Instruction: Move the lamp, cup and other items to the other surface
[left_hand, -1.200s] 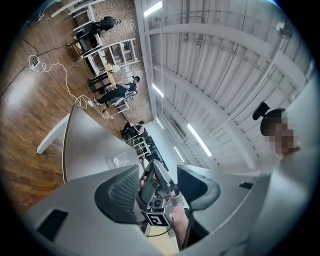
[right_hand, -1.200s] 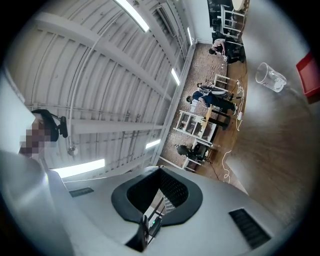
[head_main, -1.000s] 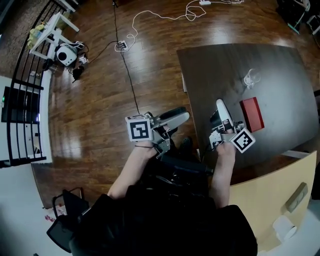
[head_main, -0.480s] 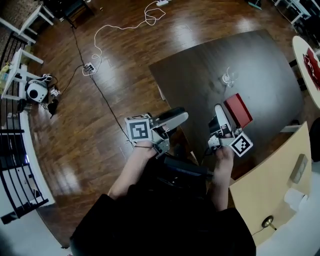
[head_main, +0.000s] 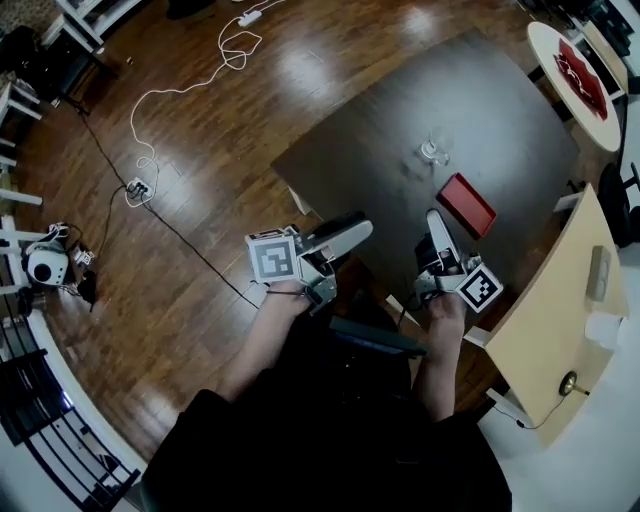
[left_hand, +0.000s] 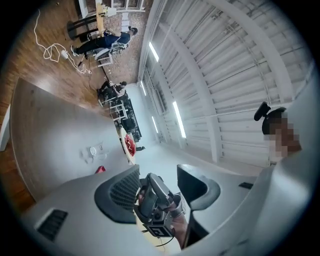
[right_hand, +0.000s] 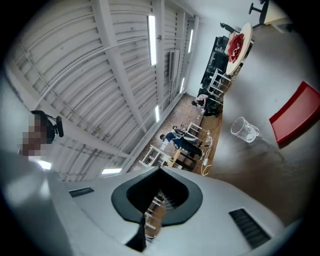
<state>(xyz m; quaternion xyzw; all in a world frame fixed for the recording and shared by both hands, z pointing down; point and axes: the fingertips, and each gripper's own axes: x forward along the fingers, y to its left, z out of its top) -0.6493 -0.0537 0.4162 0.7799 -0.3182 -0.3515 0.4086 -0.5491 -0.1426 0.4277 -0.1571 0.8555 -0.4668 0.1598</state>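
Clear glass cup (head_main: 432, 152); flat red slab (head_main: 467, 205) near it

the person wears a black top (head_main: 330, 440); the left gripper (head_main: 358, 228) and right gripper (head_main: 434, 216) are grey, each with a white cube with black squares

Two grippers here, the left gripper (head_main: 352, 233) and the right gripper (head_main: 436, 222). One glass cup (head_main: 432, 152), one flat red box (head_main: 467, 205). Three tables: a dark table (head_main: 400, 130), a round white table (head_main: 545, 45) and a pale wooden table (head_main: 550, 300). One power strip (head_main: 138, 186), one white cord (head_main: 190, 80).
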